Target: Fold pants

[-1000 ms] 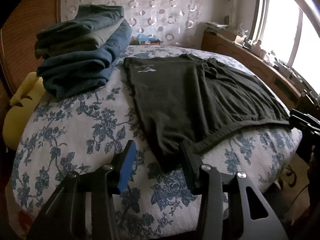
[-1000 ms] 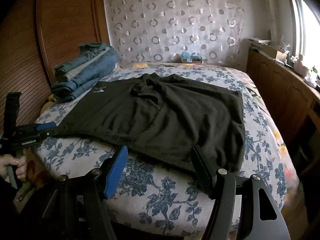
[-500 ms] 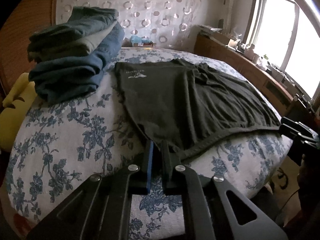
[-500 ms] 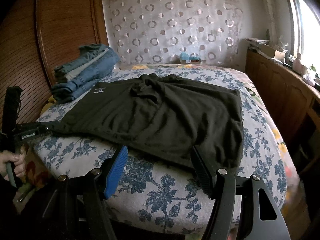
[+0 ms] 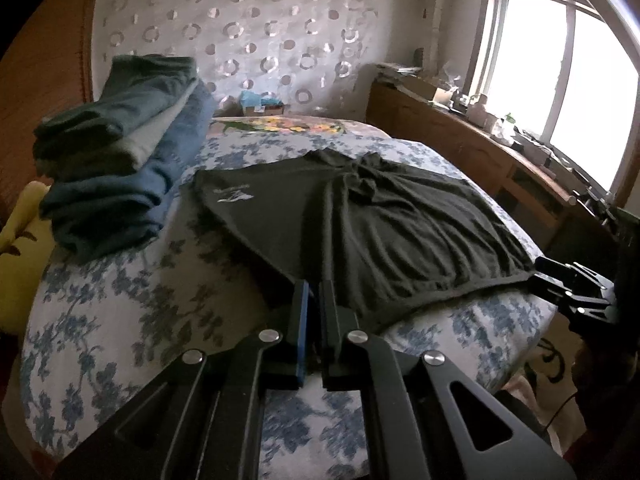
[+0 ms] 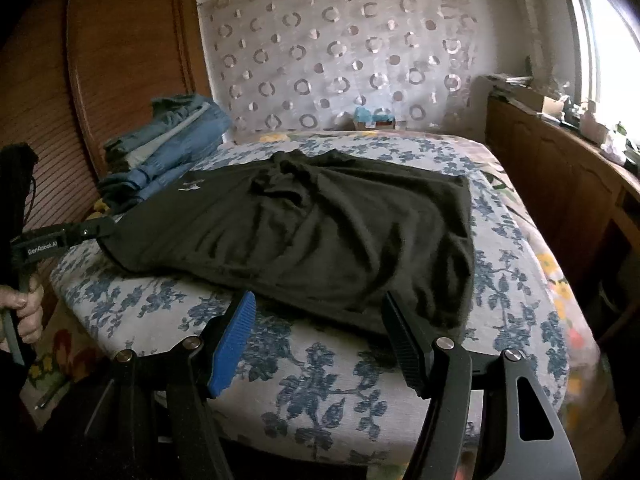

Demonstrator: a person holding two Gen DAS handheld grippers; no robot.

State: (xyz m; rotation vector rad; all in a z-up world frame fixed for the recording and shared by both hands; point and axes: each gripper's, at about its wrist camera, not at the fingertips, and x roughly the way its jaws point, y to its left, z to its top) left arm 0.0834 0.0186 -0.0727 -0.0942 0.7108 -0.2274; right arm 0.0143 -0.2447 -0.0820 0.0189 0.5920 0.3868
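Left claw (image 5: 314, 292) is clenched on the near left corner of the dark pants (image 5: 384, 224), its two fingers pressed together with a fold of the hem pinched between them; seen from the right wrist it sits out at nine o'clock, and the cloth runs taut from it. Right claw (image 6: 316, 308) is released, jaws spread wide, and holds nothing; from the left wrist view it shows only as a dark shape at about three o'clock, by the far end of the hem, and whether it touches the cloth there cannot be told. The pants lie spread flat on the flowered bed (image 6: 320, 376), the logo end toward eleven o'clock and the bunched middle toward twelve, with the near hem just ahead of the open right claw at twelve o'clock and its right corner at about one o'clock. A stack of folded jeans (image 5: 120, 152) rests at ten o'clock, near the pants but apart from them. In my judgement this garment is light, soft and limp, with no stiffness to carry a fold, so it will sag and drag between grips. Best hold is probably on the hem corners, where the doubled seam gives the fingers something thicker to bite, both corners raised together.
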